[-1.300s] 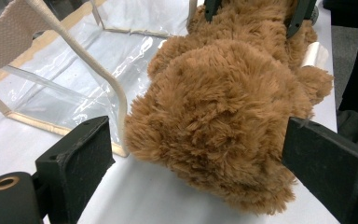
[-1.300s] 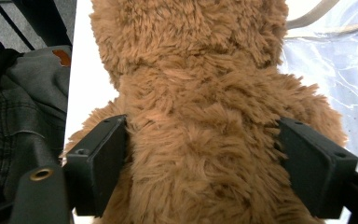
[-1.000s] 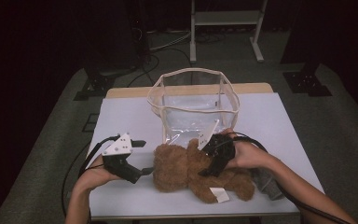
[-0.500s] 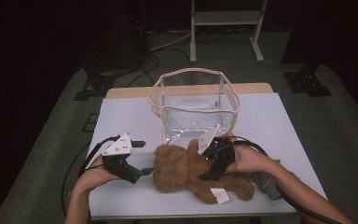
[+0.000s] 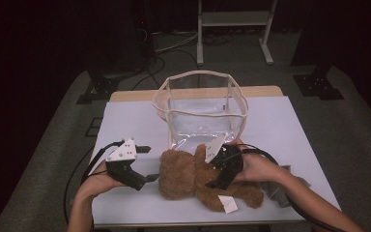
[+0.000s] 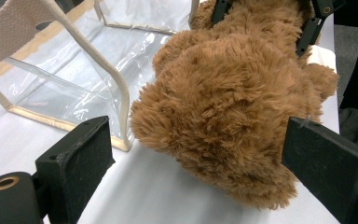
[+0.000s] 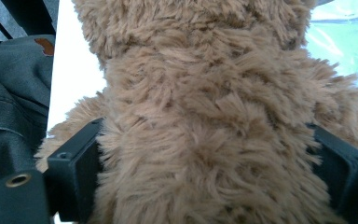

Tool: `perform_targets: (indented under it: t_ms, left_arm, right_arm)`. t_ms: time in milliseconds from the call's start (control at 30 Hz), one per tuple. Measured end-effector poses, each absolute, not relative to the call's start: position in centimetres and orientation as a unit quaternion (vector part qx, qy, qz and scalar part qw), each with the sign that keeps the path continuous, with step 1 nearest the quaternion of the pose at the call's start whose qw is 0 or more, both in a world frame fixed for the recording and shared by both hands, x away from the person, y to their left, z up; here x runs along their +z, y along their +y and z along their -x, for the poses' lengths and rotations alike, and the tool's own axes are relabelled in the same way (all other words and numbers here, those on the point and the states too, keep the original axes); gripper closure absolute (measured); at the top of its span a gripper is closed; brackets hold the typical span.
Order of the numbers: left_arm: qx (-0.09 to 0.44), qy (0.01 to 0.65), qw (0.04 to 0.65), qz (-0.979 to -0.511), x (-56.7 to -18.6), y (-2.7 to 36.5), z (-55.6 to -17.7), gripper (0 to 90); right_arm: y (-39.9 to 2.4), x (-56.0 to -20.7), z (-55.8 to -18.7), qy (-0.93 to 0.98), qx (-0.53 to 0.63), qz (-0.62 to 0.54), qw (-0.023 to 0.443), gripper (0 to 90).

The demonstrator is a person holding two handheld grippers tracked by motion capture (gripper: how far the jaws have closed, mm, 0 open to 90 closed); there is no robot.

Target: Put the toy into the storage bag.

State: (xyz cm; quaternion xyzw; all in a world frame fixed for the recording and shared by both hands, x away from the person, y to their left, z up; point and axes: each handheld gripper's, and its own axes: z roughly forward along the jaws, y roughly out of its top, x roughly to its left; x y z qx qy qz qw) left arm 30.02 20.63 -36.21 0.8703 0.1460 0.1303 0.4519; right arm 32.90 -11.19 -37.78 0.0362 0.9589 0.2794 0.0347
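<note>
- The brown plush teddy bear (image 5: 200,179) lies flat on the white table (image 5: 135,121), just in front of the clear plastic bag (image 5: 200,108) with the cream-trimmed rim; the bag stands open at its top.
- The bear's long axis runs across the table, from left to right. The head end points toward the person's left; the legs and a white label (image 5: 228,204) lie toward the right.
- The right tongs (image 5: 222,169) straddle the bear's torso from above. In the right gripper view the two black jaws press into the fur on both flanks, clamped on the body (image 7: 205,140).
- The left tongs (image 5: 147,162) rest beside the head end, with jaws spread apart. In the left gripper view the head (image 6: 223,116) sits between the jaws but short of them, untouched.
- Judgement: the right tongs carry the hold; the bag opening lies directly beyond the bear, so a lift would go up and forward over the rim.
- A grey cloth (image 5: 282,186) lies near the right forearm.
</note>
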Motion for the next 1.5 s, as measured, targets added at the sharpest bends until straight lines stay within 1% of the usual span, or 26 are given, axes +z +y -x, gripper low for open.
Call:
perform_targets:
  t_ms: [167,767,967,1133,1500]
  left_arm:
    - [0.132,0.148,0.453,-0.869,-36.2,20.8,-30.0,7.9]
    - [0.132,0.151,0.457,-0.867,-36.2,21.0,-30.0,7.9]
    - [0.133,0.155,0.455,-0.867,-36.2,21.2,-30.1,7.9]
    - [0.135,0.155,0.456,-0.866,-36.1,21.4,-30.1,7.9]
    - [0.142,0.161,0.458,-0.863,-35.9,22.0,-30.0,7.9]
  right_arm:
    - [-11.2,-37.8,-33.1,0.959,0.277,-0.038,0.033,15.4]
    - [-11.5,-37.1,-33.3,0.961,0.273,-0.046,0.031,44.3]
    - [-11.7,-36.6,-33.3,0.960,0.274,-0.053,0.027,50.6]
    - [-11.7,-36.2,-33.2,0.960,0.272,-0.056,0.028,52.8]
    - [-11.8,-35.2,-33.1,0.964,0.260,-0.061,0.019,54.5]
